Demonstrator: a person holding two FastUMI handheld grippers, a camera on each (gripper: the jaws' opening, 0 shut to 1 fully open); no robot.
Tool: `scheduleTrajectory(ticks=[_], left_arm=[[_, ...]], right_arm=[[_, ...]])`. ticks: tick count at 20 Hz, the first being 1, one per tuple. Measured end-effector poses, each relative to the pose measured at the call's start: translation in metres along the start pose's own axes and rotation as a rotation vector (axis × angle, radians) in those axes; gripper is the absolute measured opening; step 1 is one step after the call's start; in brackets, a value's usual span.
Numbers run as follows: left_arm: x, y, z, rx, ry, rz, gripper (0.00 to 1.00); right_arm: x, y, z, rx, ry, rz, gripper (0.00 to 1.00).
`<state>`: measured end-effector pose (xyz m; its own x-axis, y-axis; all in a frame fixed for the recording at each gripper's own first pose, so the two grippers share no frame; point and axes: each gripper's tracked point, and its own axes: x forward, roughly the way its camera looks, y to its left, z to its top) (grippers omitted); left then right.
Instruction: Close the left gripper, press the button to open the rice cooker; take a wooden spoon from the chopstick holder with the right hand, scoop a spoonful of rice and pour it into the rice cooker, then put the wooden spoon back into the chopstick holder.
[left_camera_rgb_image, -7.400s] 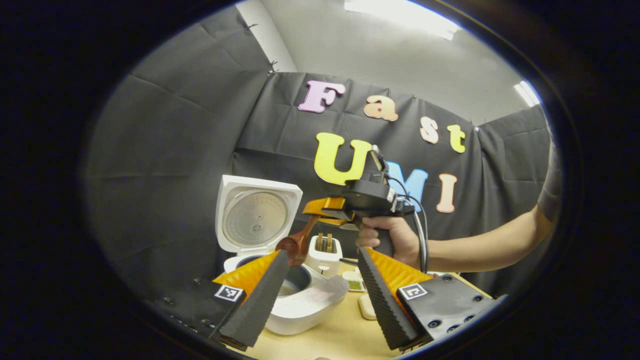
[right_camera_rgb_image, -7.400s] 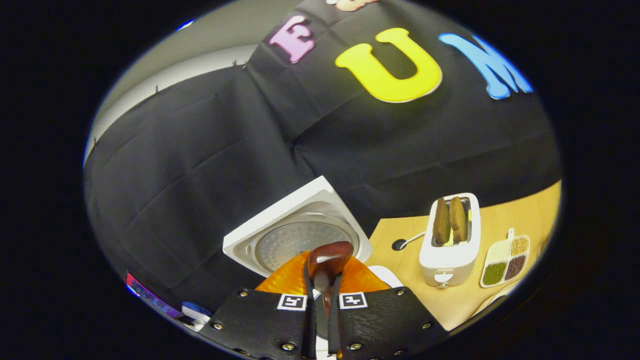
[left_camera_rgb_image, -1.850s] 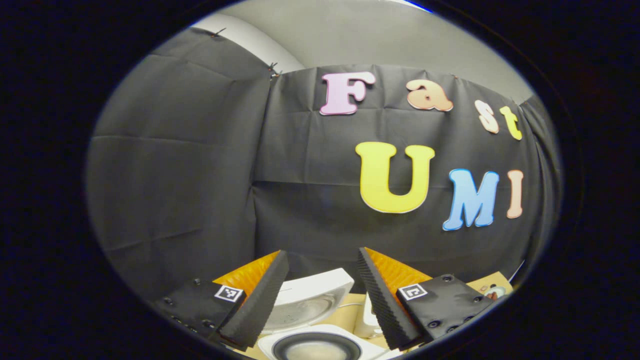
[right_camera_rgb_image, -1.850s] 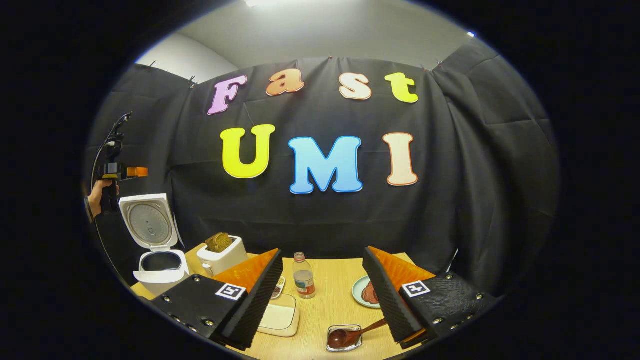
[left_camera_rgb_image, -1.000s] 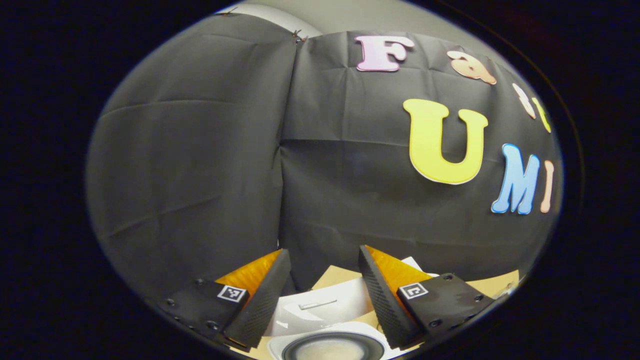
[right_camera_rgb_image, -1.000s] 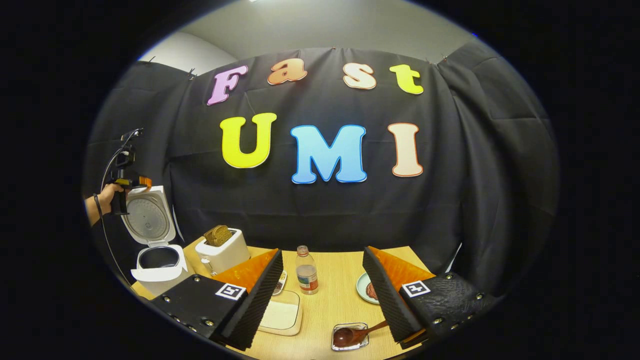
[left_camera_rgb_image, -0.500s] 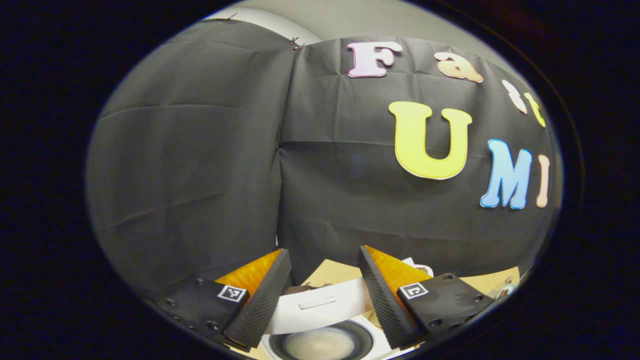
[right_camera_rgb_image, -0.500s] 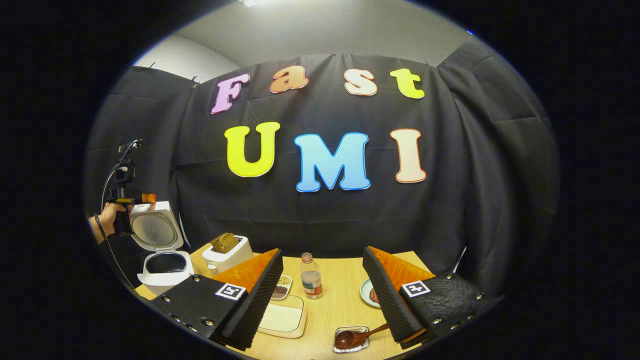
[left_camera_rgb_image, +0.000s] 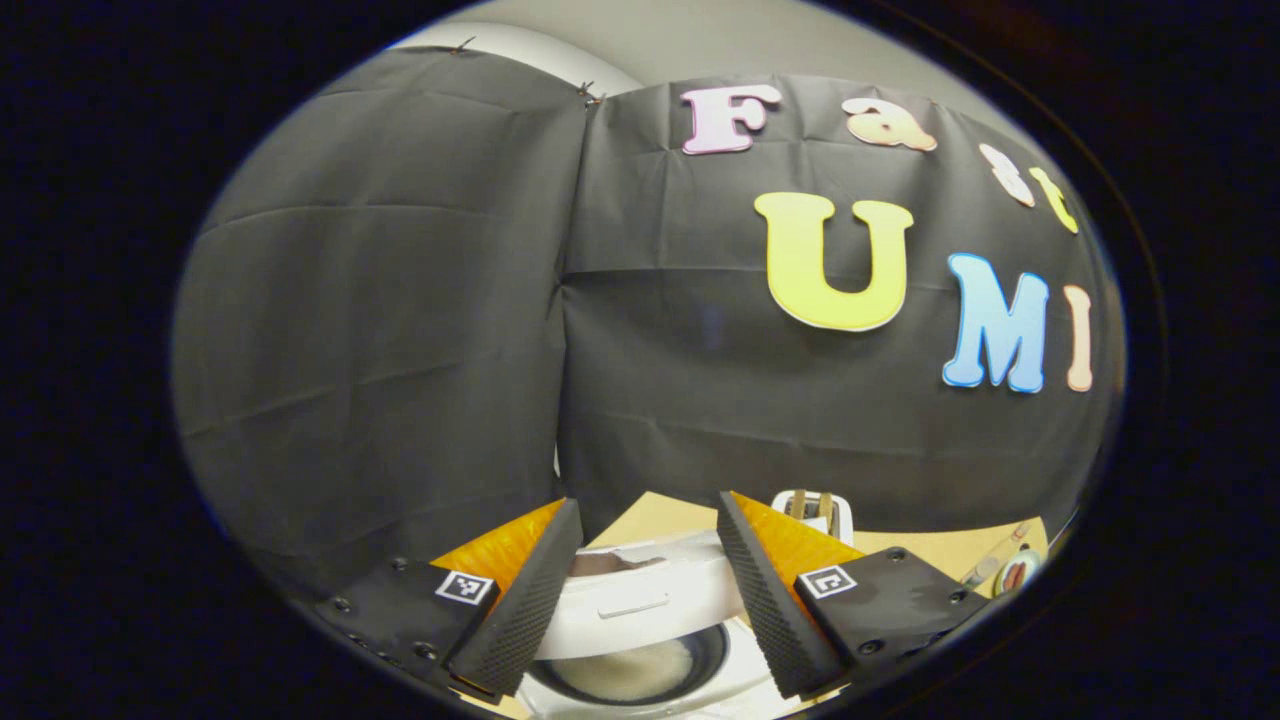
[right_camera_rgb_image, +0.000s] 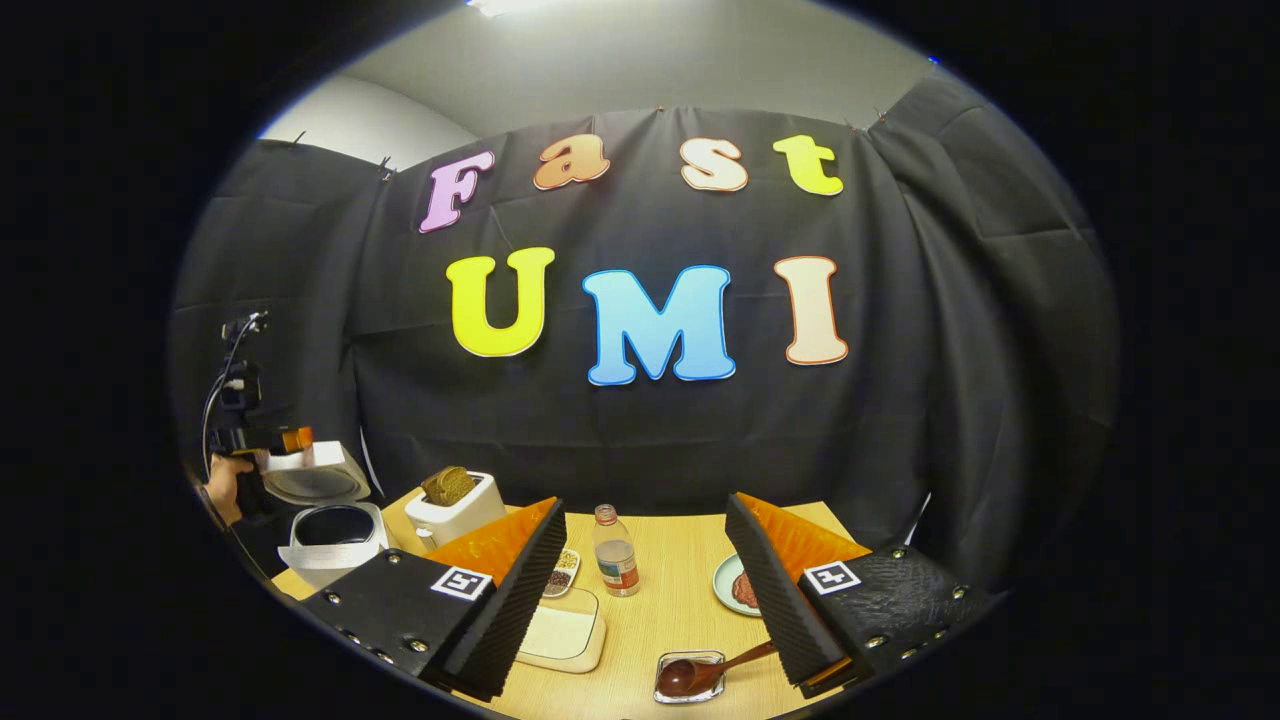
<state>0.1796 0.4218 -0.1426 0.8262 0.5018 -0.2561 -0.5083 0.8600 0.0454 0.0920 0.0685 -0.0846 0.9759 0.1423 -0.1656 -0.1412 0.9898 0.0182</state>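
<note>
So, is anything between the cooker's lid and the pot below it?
Nothing visible. The lid hangs half lowered over the pot, whose rim looks bare. The left gripper, open, sits at the lid's front edge. The spoon lies far off by the right gripper.

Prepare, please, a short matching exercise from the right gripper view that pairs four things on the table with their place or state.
Things:
1. rice cooker lid
2. wooden spoon
3. bottle
4. toaster

Places or states:
A. upright near the table's middle
B. bowl end in a small clear dish
C. partly lowered over the pot
D. holds bread, right of the rice cooker

Pairs: 1-C, 2-B, 3-A, 4-D
</note>
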Motion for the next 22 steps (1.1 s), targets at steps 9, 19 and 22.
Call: scheduleTrajectory(ticks=[9, 19, 22], left_arm=[[-0.023, 0.001, -0.049, -0.031, 0.069, -0.004, 0.96], [-0.034, -0.012, -0.103, -0.004, 0.151, -0.03, 0.99], [-0.035, -0.014, -0.118, 0.001, 0.186, -0.038, 0.99]], right_arm=[[0.002, 0.01, -0.003, -0.011, 0.01, 0.037, 0.98], [-0.004, 0.016, -0.003, -0.014, 0.007, 0.042, 0.98], [-0.007, 0.015, -0.003, -0.007, 0.007, 0.037, 0.98]])
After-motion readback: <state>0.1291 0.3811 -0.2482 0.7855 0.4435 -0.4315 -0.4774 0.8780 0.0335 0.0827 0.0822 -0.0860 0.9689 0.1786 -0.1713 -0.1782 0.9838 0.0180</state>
